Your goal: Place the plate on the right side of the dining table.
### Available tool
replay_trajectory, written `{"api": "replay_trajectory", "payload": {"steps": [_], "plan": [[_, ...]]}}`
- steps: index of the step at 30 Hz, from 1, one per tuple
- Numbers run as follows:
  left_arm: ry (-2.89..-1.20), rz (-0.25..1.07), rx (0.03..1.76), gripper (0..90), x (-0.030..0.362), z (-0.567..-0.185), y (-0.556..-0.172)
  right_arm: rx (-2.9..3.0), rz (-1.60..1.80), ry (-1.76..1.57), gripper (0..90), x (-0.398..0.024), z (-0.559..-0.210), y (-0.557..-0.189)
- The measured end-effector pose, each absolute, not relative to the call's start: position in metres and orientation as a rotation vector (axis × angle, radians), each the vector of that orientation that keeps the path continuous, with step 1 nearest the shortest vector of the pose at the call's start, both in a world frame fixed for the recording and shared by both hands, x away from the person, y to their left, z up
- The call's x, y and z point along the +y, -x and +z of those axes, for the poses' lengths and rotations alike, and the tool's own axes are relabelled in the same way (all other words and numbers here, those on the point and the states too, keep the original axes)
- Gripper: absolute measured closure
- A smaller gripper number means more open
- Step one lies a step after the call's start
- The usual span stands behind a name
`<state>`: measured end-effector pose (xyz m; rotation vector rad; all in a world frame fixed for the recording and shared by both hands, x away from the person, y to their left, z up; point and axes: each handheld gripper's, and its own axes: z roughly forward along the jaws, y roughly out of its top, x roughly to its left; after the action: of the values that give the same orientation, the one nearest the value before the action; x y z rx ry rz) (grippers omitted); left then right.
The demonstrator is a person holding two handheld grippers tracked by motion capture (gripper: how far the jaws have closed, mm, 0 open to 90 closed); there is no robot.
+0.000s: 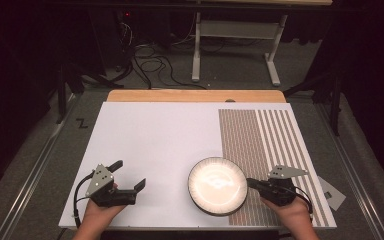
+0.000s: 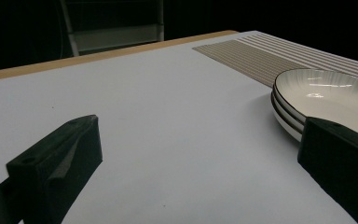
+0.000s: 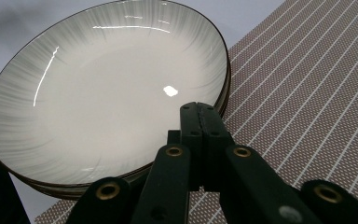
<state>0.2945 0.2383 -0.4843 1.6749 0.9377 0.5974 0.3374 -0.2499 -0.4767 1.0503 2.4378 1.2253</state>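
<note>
From the high view, a stack of shallow white ceramic plates with thin dark rims [image 1: 217,186] sits near the table's front edge, straddling the border between the plain white board [image 1: 150,145] and the brown-and-white striped mat [image 1: 265,145]. Right gripper [image 1: 250,183] is at the stack's right rim, tips at or just touching it — clearly the nearer hand. Left gripper [image 1: 128,176] hovers well apart to the left, jaws spread wide, nothing between them; bare board lies between it and the stack, so nothing blocks that approach.

Left gripper view: the plates [image 2: 326,100] lie ahead and to the right, partly behind the right-hand jaw. At least two rims are stacked. Wooden table edge [image 2: 107,53] runs across the far side.

Right gripper view: jaws pressed together, closed on nothing. Their tips sit over the near rim of the top plate [image 3: 102,93], pointing across the bowl toward its centre. Contact w/ the rim — can't tell. Striped mat [image 3: 307,93] runs off to the right. Round plates, so no long axis to match; my read is the rim edge is the only place to grip.
</note>
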Motion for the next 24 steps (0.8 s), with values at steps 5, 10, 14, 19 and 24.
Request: {"api": "replay_trajectory", "payload": {"steps": [5, 10, 14, 19, 24], "plan": [[-1.675, 0.595, 0.938, 0.2, 0.2381, -0.4845, -0.2945, 2.434, 1.232, -1.056, 90.0, -0.2502, -0.4769, -0.3376], [-1.677, 0.590, 0.935, 0.2, 0.2376, -0.4845, -0.2945, 2.431, 1.238, -1.065, 90.0, -0.2501, -0.4774, -0.3376], [-1.679, 0.589, 0.934, 0.2, 0.2373, -0.4847, -0.2946, 2.431, 1.238, -1.063, 90.0, -0.2500, -0.4775, -0.3376], [-1.678, 0.587, 0.933, 0.2, 0.2373, -0.4847, -0.2947, 2.433, 1.237, -1.063, 90.0, -0.2496, -0.4776, -0.3376], [-1.679, 0.587, 0.931, 0.2, 0.2373, -0.4846, -0.2946, 2.430, 1.234, -1.061, 90.0, -0.2490, -0.4774, -0.3376]]}}
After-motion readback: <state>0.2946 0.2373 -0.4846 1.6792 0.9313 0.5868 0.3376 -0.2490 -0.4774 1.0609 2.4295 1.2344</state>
